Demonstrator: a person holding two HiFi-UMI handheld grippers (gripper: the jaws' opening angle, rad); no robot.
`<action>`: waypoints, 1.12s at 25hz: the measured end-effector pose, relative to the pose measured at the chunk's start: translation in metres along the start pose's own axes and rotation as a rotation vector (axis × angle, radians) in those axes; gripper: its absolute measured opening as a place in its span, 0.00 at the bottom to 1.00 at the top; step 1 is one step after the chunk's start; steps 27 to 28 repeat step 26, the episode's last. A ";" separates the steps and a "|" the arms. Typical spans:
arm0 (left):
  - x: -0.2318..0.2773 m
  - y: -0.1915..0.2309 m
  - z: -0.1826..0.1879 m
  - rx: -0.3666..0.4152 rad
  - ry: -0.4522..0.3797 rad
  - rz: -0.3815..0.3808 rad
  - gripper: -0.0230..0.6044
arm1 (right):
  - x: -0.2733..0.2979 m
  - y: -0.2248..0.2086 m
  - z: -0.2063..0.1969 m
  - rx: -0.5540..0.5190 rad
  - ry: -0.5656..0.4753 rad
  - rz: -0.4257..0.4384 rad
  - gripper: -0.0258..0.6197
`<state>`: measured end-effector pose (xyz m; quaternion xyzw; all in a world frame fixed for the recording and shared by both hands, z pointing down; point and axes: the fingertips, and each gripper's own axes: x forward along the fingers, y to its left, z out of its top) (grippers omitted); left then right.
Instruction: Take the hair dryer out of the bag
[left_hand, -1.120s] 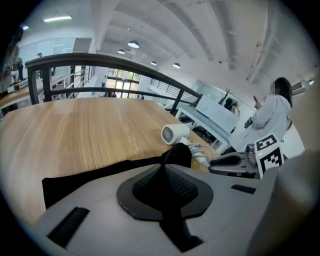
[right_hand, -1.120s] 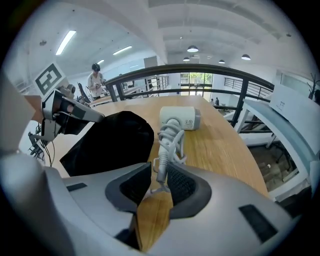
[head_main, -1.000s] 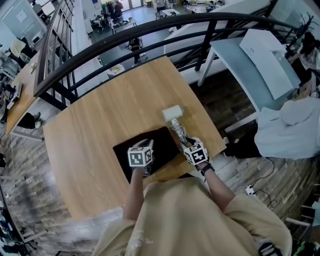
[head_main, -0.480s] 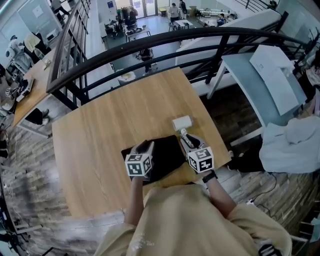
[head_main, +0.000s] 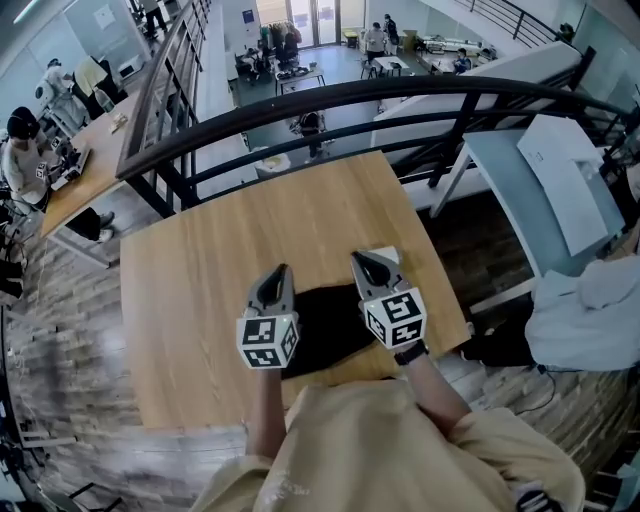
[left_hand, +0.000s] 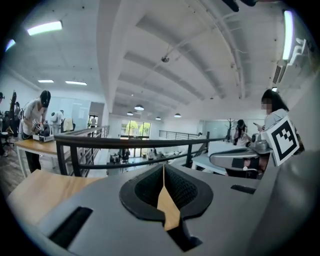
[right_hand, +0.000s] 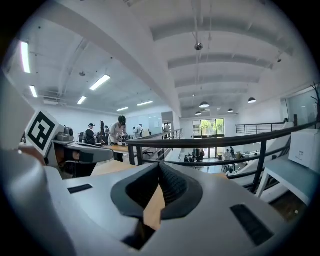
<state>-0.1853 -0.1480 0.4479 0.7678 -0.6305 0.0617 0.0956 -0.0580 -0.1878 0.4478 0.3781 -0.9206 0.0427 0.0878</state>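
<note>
A black bag (head_main: 325, 325) lies flat on the wooden table (head_main: 220, 260) near its front edge. Both grippers hang above it, pointing away from me and nearly level. My left gripper (head_main: 277, 272) is over the bag's left end. Its jaws are closing, the tips meet with nothing between them (left_hand: 163, 172). My right gripper (head_main: 368, 262) is over the bag's right end, shut and empty (right_hand: 160, 167). The white hair dryer is hidden behind the right gripper in the head view. Neither gripper view shows the bag or the dryer.
A black curved railing (head_main: 330, 95) runs past the table's far edge, with a lower floor beyond it. A white desk (head_main: 540, 190) stands to the right, and a pale garment (head_main: 590, 310) lies beside it. People work at a long table (head_main: 60, 170) at far left.
Both grippers rose from the bag and the table and swung up to nearly level. Their jaws have come together. The white hair dryer, seen lying beyond the bag earlier, is now covered by the right gripper.
</note>
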 end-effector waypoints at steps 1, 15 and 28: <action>-0.004 0.000 0.010 0.002 -0.026 0.001 0.06 | 0.001 0.004 0.006 -0.015 -0.005 0.007 0.06; -0.035 0.012 0.041 0.060 -0.137 0.068 0.05 | 0.004 0.041 0.042 -0.138 -0.049 0.005 0.06; -0.047 0.016 0.040 0.065 -0.142 0.062 0.06 | -0.006 0.043 0.046 -0.135 -0.064 -0.046 0.06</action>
